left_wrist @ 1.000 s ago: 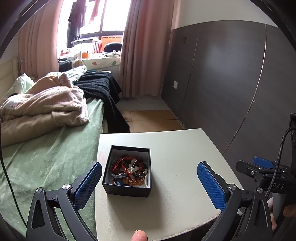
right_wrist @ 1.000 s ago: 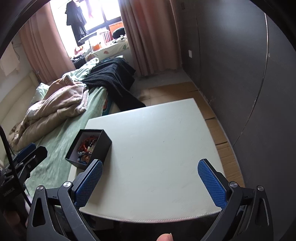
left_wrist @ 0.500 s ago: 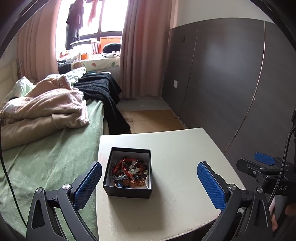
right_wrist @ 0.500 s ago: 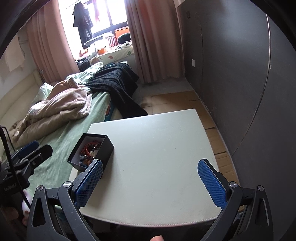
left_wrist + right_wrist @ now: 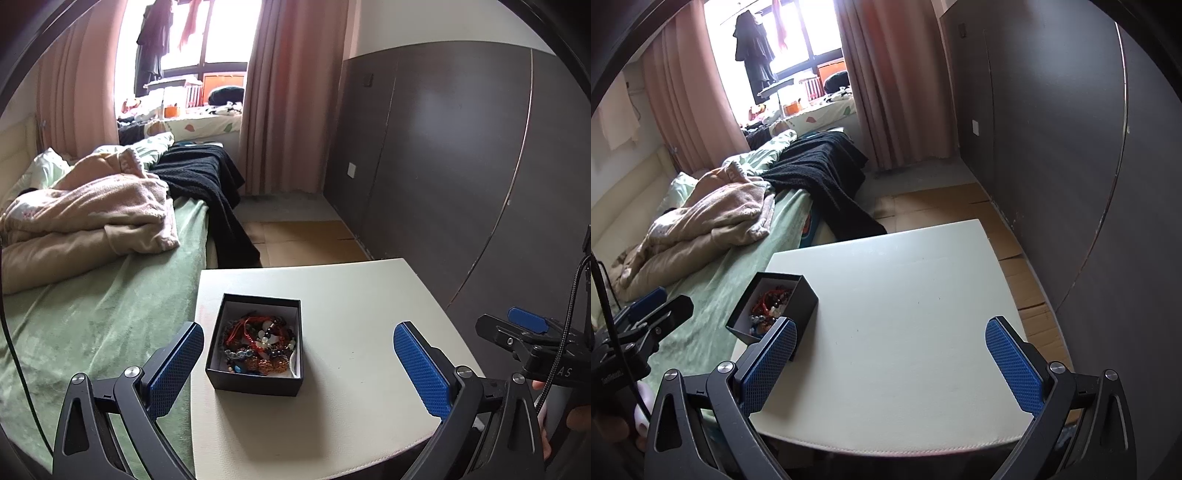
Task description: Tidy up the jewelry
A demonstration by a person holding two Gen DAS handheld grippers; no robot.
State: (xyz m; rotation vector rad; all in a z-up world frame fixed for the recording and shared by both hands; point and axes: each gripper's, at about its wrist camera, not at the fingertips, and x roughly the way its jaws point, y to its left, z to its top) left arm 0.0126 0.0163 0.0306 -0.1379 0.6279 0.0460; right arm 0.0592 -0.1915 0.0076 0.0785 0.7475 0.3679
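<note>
The black box [image 5: 255, 343] w/ tangled bracelets [image 5: 258, 341] sits at the table's [image 5: 362, 354] near-left part. The left gripper [image 5: 295, 365], jaws spread wide & empty, is nearer; box lies just ahead, left of its centre. The right gripper [image 5: 892, 363] is also released, box far on its left.

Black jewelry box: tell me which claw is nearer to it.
Left. The left claw is open around the near side of the black jewelry box; the right claw is open over bare tabletop, the box at its left finger.
</note>
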